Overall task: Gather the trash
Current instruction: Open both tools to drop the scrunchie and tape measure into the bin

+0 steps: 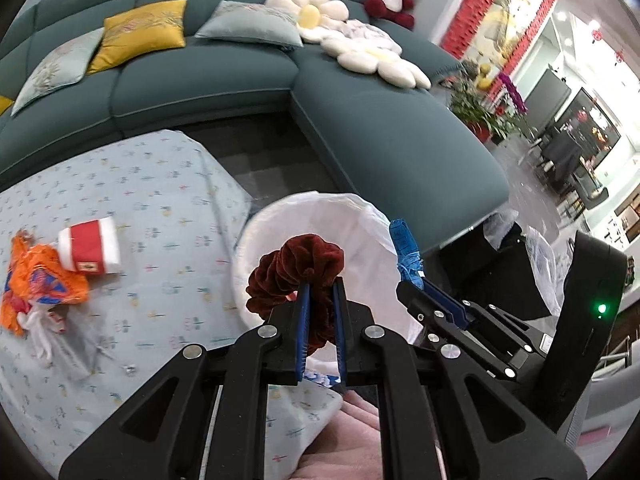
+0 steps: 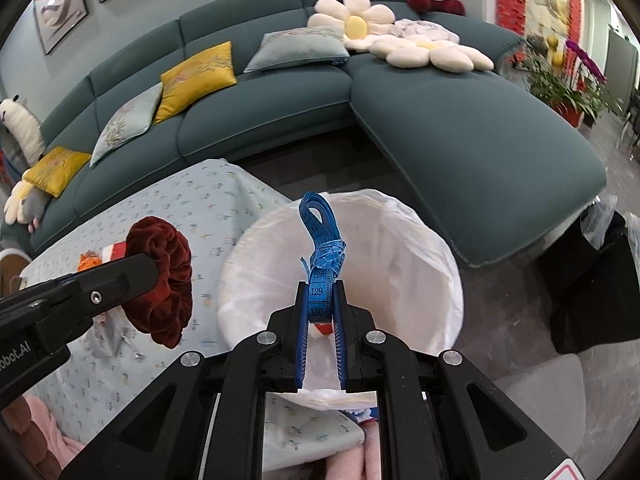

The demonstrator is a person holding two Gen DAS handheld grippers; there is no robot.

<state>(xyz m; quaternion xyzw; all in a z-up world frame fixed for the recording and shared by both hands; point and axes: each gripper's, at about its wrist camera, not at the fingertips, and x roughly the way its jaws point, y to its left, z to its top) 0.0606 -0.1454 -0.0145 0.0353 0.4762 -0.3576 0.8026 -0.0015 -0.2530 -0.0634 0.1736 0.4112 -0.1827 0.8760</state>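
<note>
My left gripper [image 1: 320, 286] is shut on a dark red velvet scrunchie [image 1: 294, 270], held at the near left rim of the white-lined trash bin [image 1: 360, 216]. In the right wrist view the scrunchie [image 2: 162, 276] hangs left of the bin [image 2: 400, 240]. My right gripper [image 2: 320, 286] is shut on a knotted blue measuring tape [image 2: 322, 248], held over the bin's opening. The left wrist view shows the tape [image 1: 406, 250] at the bin's right rim, in the right gripper [image 1: 416, 286]. A red and white paper cup [image 1: 90, 250] and an orange wrapper [image 1: 34, 280] lie on the table.
The low table carries a pale blue patterned cloth [image 1: 160, 184]. A teal corner sofa [image 2: 460, 132] with cushions wraps behind and to the right. A black bag [image 2: 592, 280] stands on the floor right of the bin. Pink fabric [image 1: 352, 440] lies under the grippers.
</note>
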